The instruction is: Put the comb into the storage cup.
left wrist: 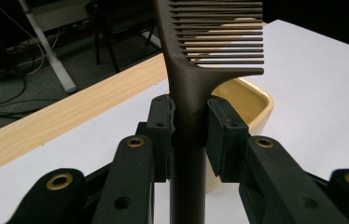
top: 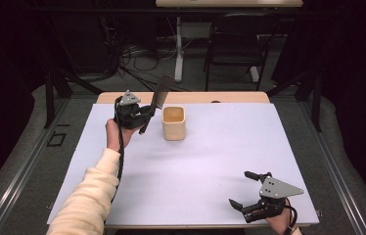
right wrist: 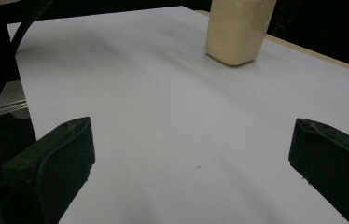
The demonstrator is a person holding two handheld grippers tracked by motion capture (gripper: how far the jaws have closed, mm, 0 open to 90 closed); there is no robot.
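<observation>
I have the left gripper (top: 144, 116) pinching the dark comb (left wrist: 189, 93) by its handle, raised just beside the cream cup (top: 173, 123). Pickup is complete; placing it into the cup remains. My right gripper (top: 243, 189) rests spread apart, well clear.

— What sort of place is this?
— A lab or test studio: black drapes (top: 5, 73) on both sides, loose cables (top: 137, 56) on the far floor, a bench (top: 195, 156) under white sheet, a chair (top: 235, 46) behind.
</observation>
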